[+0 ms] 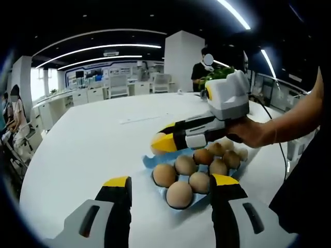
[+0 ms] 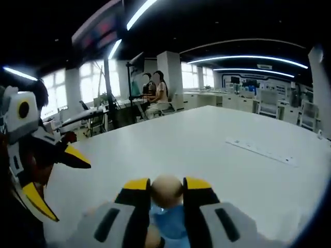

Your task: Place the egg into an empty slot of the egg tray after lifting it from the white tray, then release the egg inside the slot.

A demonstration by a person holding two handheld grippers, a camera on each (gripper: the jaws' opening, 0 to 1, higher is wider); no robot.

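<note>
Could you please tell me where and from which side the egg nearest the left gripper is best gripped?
Grip the front egg across its rounded middle, coming down from above. It sits in a cup of the blue egg tray, with other eggs packed close behind, so its lower half is walled in while its domed top stands clear. The left gripper already hangs open just before it.

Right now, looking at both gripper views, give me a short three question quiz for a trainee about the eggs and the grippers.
1. True or false: the right hand-held gripper is shut on an egg.
2. What colour is the egg tray? A) blue B) red C) black
3. Fill in: the left hand-held gripper is ____, holding nothing, above the white table.

Key: 1 true; 2 A; 3 open
</note>
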